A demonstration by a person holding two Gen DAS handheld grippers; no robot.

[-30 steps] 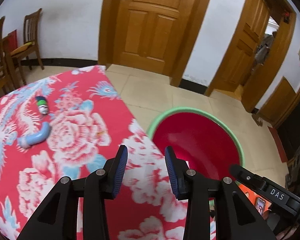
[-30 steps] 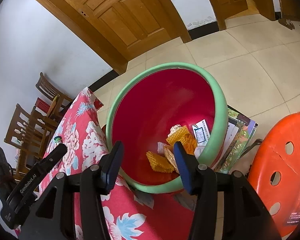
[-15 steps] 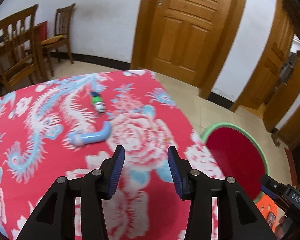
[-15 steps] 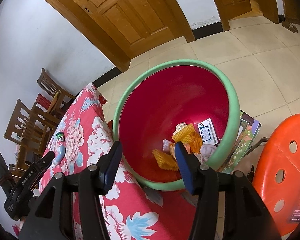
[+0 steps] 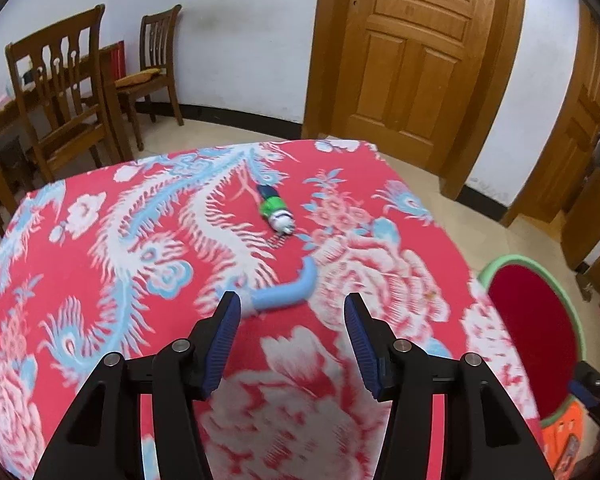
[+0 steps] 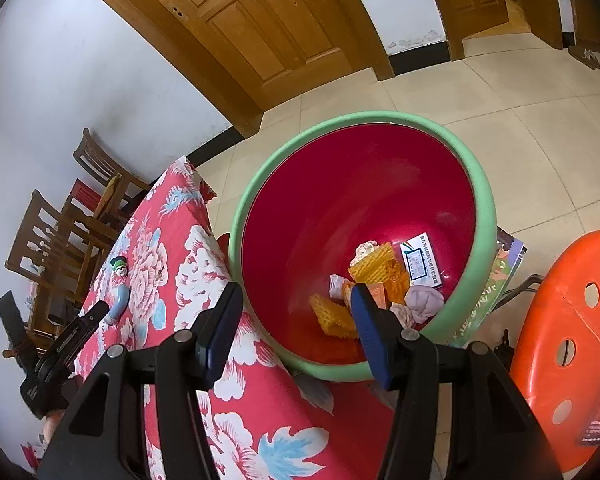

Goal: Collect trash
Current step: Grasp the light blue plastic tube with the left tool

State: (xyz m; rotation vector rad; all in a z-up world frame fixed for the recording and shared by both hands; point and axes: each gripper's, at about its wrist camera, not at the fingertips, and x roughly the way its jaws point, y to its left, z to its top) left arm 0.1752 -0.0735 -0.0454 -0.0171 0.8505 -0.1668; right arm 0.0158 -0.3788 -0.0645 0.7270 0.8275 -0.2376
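Note:
A curved light-blue tube lies on the red flowered tablecloth just ahead of my left gripper, which is open and empty above the cloth. Beyond it lies a small green, white and blue bottle. Both items also show in the right wrist view: the tube and the bottle. My right gripper is open and empty over the near rim of the red bin with a green rim. The bin holds orange wafer pieces, crumpled tissue and a small card.
The bin stands on the floor off the table's right edge. An orange plastic stool stands right of the bin, with a printed book under it. Wooden chairs stand far left. A wooden door is behind.
My left gripper has swung left from the bin's side to over the table, closing in on the blue tube, and its jaws have opened wider. The right gripper has barely moved.

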